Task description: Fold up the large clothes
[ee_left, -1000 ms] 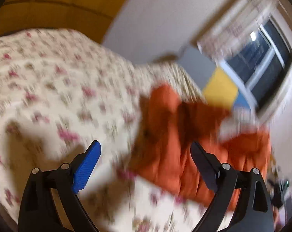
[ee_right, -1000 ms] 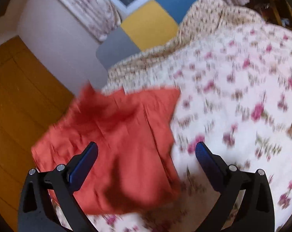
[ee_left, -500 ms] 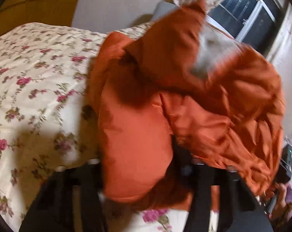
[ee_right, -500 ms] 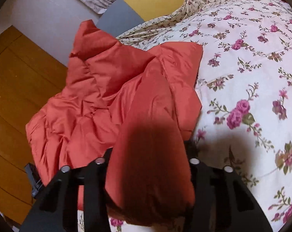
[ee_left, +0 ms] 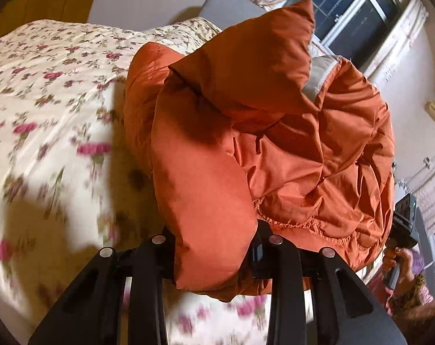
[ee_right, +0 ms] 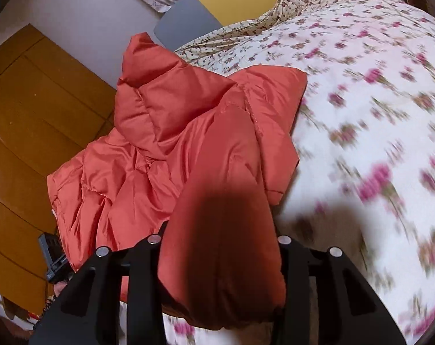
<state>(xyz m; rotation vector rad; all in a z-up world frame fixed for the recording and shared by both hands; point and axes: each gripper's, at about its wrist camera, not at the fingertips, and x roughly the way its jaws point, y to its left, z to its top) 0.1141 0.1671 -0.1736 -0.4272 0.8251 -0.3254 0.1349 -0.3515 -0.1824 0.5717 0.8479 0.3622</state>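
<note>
Orange jacket (ee_left: 275, 143) now bunched between both jaws.

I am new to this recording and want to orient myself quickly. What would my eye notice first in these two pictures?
First, the puffy orange jacket, bunched up on the floral bedspread and filling the middle of both views. Then the left gripper and the right gripper, each at the bottom of its own view, clamped on a padded fold of that jacket. Behind the bed stands a dark window.
</note>
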